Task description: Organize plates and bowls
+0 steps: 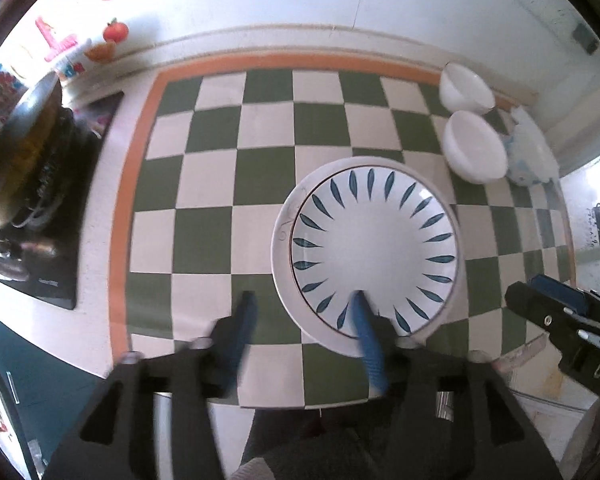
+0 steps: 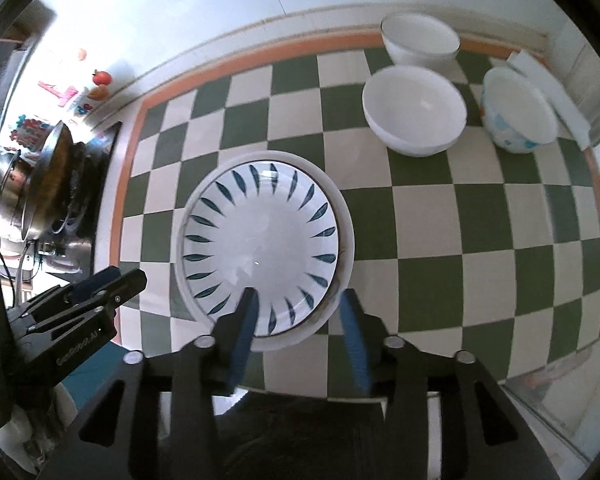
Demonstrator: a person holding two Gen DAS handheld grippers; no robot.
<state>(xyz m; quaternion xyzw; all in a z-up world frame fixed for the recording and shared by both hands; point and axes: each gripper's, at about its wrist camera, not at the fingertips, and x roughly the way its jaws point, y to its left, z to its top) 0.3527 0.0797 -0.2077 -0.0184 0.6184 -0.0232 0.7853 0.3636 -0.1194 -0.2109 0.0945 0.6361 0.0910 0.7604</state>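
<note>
Firstly, left wrist view:
Surface: a green and cream checkered mat [image 1: 260, 184] with an orange border is seen, its near edge just below the gripper.
Plates: a leaf-patterned plate [image 1: 374, 252] is stacked on a plain white plate [image 1: 281, 240], right of centre.
Open room: bare checks are spread to the left and behind the stack.
Bowls: two white bowls [image 1: 474, 151] and a blue-patterned bowl [image 1: 530, 156] are grouped at the far right corner.
Left gripper [image 1: 302, 314]: jaws are spread wide; the right finger is over the plate's near rim, contact cannot be told; nothing is held.
Left edge: a pan [image 1: 20, 144] is set on a black cooktop.

Right wrist view:
Plates: the stack [image 2: 262, 252] is shown left of centre, near the mat's front edge.
Open room: bare checks are seen to the right.
Right gripper [image 2: 300, 322]: jaws are spread apart across the stack's near rim; nothing is pinched.
Left gripper: seen at the left, just beside the stack.
</note>
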